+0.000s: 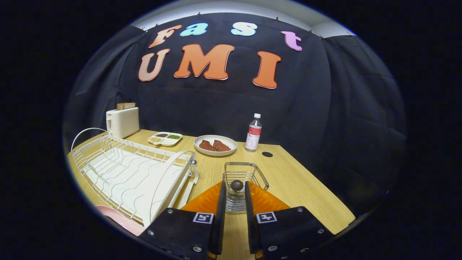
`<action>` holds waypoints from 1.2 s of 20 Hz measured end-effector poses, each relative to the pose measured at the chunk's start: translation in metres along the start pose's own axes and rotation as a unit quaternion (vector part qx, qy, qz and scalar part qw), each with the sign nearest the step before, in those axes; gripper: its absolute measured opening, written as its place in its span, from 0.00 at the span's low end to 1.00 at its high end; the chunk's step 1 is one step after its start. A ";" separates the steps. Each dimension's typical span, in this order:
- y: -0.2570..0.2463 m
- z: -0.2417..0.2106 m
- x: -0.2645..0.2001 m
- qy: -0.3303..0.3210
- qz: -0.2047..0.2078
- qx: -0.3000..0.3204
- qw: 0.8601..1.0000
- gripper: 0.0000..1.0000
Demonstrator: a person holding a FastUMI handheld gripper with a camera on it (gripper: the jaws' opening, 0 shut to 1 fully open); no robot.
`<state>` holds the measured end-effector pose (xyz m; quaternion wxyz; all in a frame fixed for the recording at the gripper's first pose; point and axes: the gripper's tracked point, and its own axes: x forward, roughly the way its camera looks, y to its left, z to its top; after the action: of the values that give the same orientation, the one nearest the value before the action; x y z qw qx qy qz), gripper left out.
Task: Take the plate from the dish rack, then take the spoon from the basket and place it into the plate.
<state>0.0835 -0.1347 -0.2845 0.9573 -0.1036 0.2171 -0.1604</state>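
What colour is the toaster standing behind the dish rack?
The boxy toaster is white or cream, seen best in the gripper view.

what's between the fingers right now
In the gripper view, the spoon's dark round handle end sits between the two fingers, standing up out of the wire basket just ahead. Both fingers look closed against it.

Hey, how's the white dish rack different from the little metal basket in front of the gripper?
The dish rack is white, wide and low; the basket is bare metal, small and tall-sided. The rack's slots hold nothing, while the basket holds a dark round-ended handle, sitting between the gripper fingers. Both are wire-built and stand on the wooden table.
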 end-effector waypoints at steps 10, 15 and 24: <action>0.000 -0.001 0.016 0.000 -0.003 0.030 1.000 0.12; 0.000 0.019 0.007 -0.006 0.008 0.054 0.998 0.07; -0.005 0.090 -0.048 -0.084 0.010 0.043 0.995 0.06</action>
<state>0.0815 -0.1110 -0.1854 0.9773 -0.0729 0.1296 -0.1508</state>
